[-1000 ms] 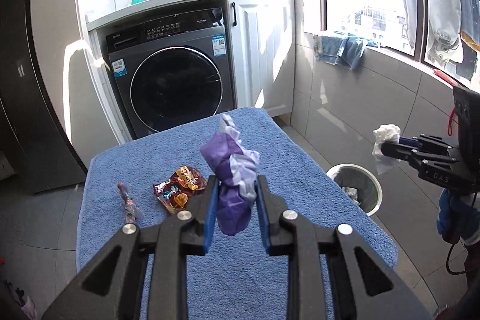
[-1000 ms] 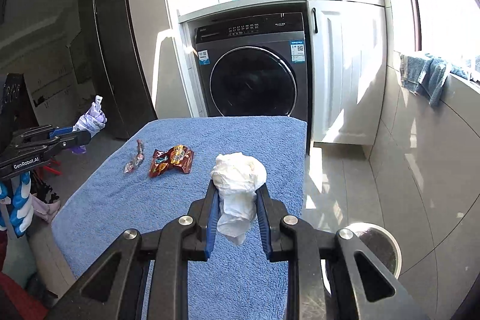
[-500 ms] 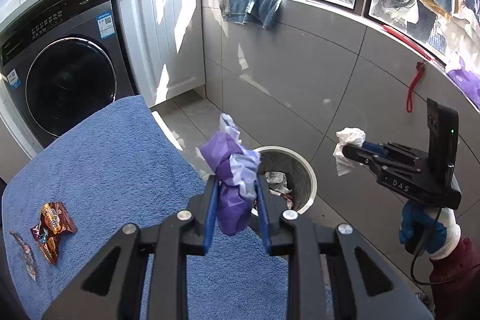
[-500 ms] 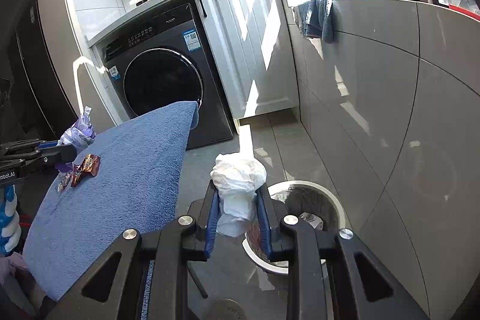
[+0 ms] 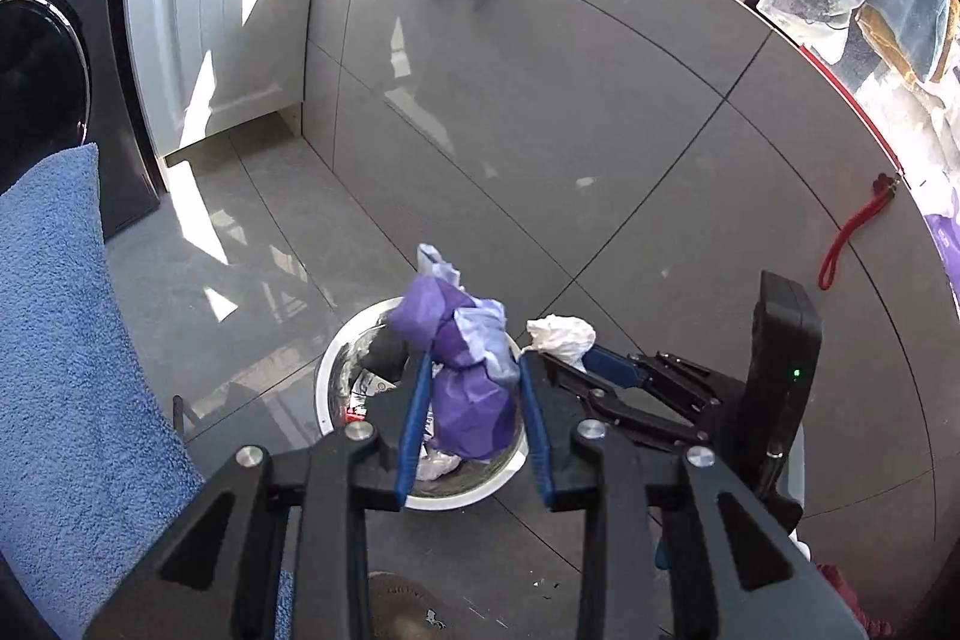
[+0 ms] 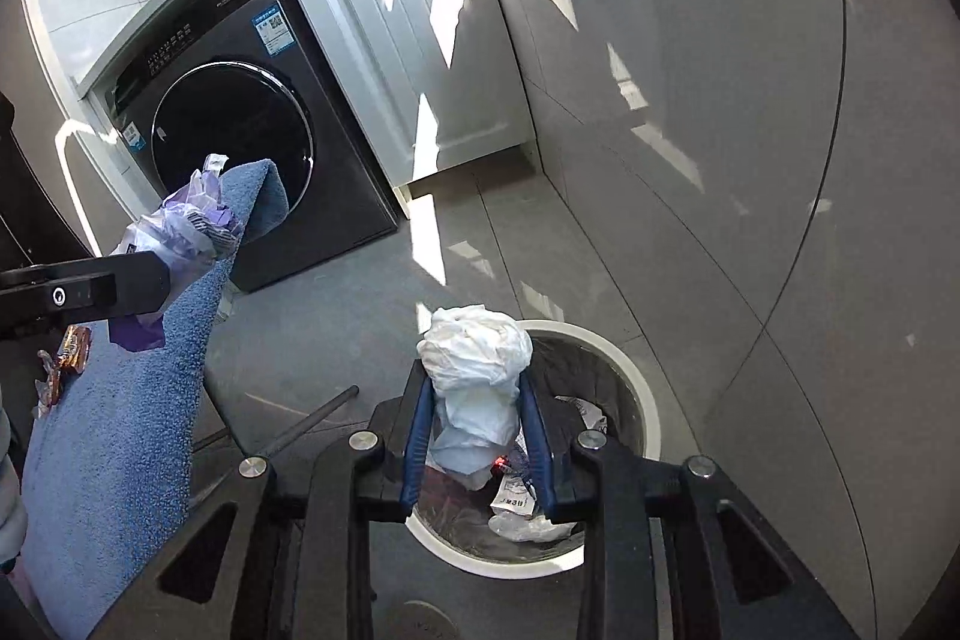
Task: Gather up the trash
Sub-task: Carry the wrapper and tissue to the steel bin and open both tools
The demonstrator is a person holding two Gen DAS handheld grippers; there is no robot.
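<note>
My left gripper (image 5: 471,370) is shut on a crumpled purple and white wrapper (image 5: 465,364) and holds it above the round white-rimmed trash bin (image 5: 327,370) on the floor. My right gripper (image 6: 477,388) is shut on a crumpled white tissue (image 6: 477,370) above the same bin (image 6: 636,376), which holds several scraps. The right gripper with its tissue (image 5: 561,334) shows beside the bin in the left wrist view. The left gripper's wrapper (image 6: 186,226) shows at the left of the right wrist view.
A table covered with a blue towel (image 6: 114,430) stands left of the bin, with a brown snack wrapper (image 6: 72,340) on it. A dark washing machine (image 6: 234,142) and white cabinet (image 6: 396,40) stand behind. A grey tiled wall (image 5: 570,130) rises right behind the bin.
Both grippers have swung right from over the towel table and dropped toward the floor bin, each still gripping its trash. The bin now lies directly under both.
</note>
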